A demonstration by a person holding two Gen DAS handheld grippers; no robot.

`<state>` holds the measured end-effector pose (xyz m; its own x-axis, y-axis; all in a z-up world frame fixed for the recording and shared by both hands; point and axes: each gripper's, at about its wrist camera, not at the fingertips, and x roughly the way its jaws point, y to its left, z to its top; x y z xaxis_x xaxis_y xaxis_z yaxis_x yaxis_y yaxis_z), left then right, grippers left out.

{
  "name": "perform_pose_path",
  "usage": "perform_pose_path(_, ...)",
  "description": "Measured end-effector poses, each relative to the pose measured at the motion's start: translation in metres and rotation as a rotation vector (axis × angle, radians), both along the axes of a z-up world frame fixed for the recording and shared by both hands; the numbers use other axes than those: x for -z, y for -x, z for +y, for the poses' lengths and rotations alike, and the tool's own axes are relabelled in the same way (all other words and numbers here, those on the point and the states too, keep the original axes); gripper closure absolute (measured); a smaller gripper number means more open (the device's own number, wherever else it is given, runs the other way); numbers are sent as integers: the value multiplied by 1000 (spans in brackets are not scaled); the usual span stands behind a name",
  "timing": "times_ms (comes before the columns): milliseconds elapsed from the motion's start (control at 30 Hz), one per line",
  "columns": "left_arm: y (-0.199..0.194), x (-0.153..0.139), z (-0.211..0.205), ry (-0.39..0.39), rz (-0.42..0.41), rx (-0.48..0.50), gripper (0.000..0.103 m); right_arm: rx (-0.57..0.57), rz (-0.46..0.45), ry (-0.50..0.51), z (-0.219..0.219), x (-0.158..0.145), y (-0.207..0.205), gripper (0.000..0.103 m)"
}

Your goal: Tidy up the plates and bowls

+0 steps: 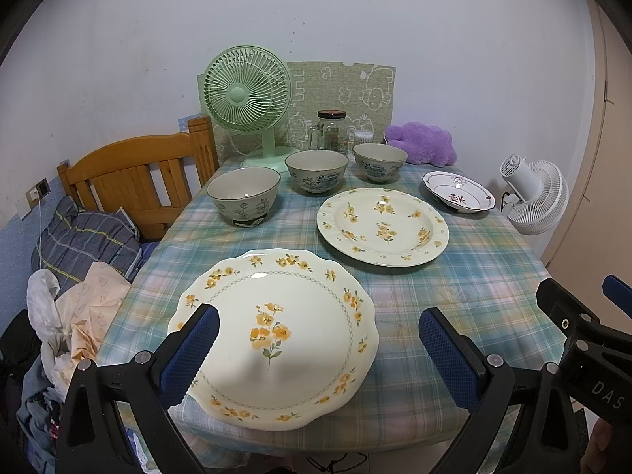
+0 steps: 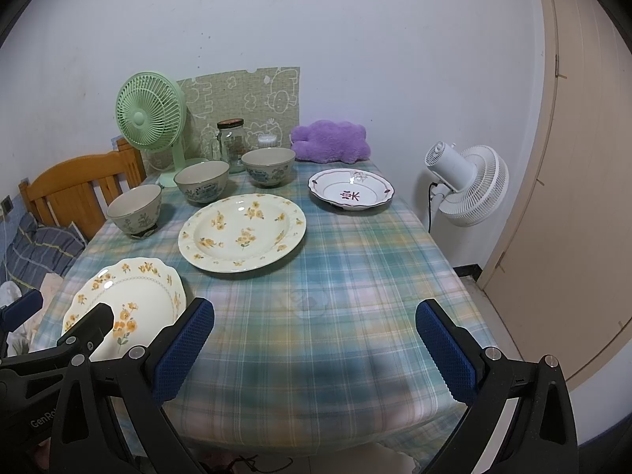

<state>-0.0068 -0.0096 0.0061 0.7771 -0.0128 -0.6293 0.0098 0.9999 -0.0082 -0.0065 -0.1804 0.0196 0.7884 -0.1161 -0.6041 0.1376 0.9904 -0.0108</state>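
Left gripper (image 1: 318, 349): jaws spread wide, grasping nothing, hovering over the near edge of the counter (image 1: 466, 276). The scalloped plate (image 1: 276, 335) lies flat directly ahead of and beneath these jaws, its near rim falling between the two pads; it looks to sit just below them, not touched, though the fisheye makes the height gap hard to judge. Right gripper (image 2: 314, 349): jaws likewise released and empty, with only bare plaid cloth between them; from here the scalloped plate lies off to the left, so the left hand is plainly the nearer. Plate is round, so no long axis; it faces up, printed flower stem pointing back toward the jaws. Further out, ahead and slightly right of the left jaws, the round floral plate (image 1: 382, 227) rests flat, well apart from the first. Beyond it, three bowls (image 1: 316, 170) stand upright in a row, and a small red-marked dish (image 1: 458, 191) sits far right. Judgement: likely first move is a rim pinch on the near plate by the left hand.
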Motion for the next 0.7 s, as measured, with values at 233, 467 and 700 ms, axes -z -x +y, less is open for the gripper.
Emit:
perform_pose_path(233, 0, 0, 4, -1, 4, -5, 2, -4, 5, -3, 2, 2, 0, 0)
perform_pose_path(467, -9, 3, 16, 1, 25, -14, 2, -14, 21, -3, 15, 5, -10, 0)
perform_pose_path(700, -29, 9, 35, -12, 58, -20, 9, -38, 57, -8, 36, 9, -32, 1)
